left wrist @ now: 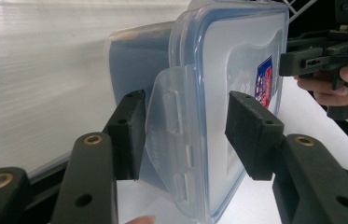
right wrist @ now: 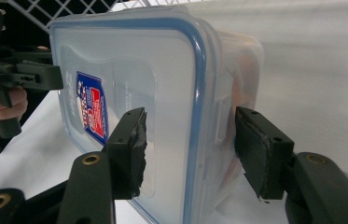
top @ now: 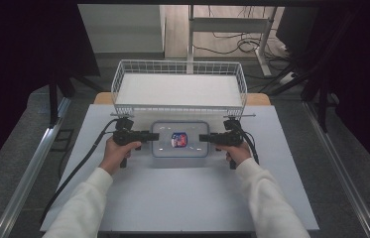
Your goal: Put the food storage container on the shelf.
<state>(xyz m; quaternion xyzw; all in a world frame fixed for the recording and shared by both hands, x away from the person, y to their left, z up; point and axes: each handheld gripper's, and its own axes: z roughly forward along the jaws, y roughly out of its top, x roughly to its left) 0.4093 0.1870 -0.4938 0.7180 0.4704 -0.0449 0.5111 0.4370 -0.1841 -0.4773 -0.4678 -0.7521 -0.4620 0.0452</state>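
Observation:
A clear plastic box (top: 180,140) with a blue-sealed lid and a red-and-blue sticker (top: 178,140) lies flat on the table's middle. My left gripper (top: 155,136) is at its left end and my right gripper (top: 203,138) at its right end. In the left gripper view the box (left wrist: 237,56) fills the middle, and my left gripper (left wrist: 185,116) stands open astride the lid's side flap (left wrist: 171,135). In the right gripper view my right gripper (right wrist: 190,135) stands open astride the opposite edge of the box (right wrist: 162,70), with gaps on both sides.
A white wire basket (top: 178,63) stands just behind the box at the table's far edge. The grey tabletop (top: 182,198) stretches toward the person. Cables trail from both grippers; the left one runs off the table's left side. Desk legs and floor cables lie beyond.

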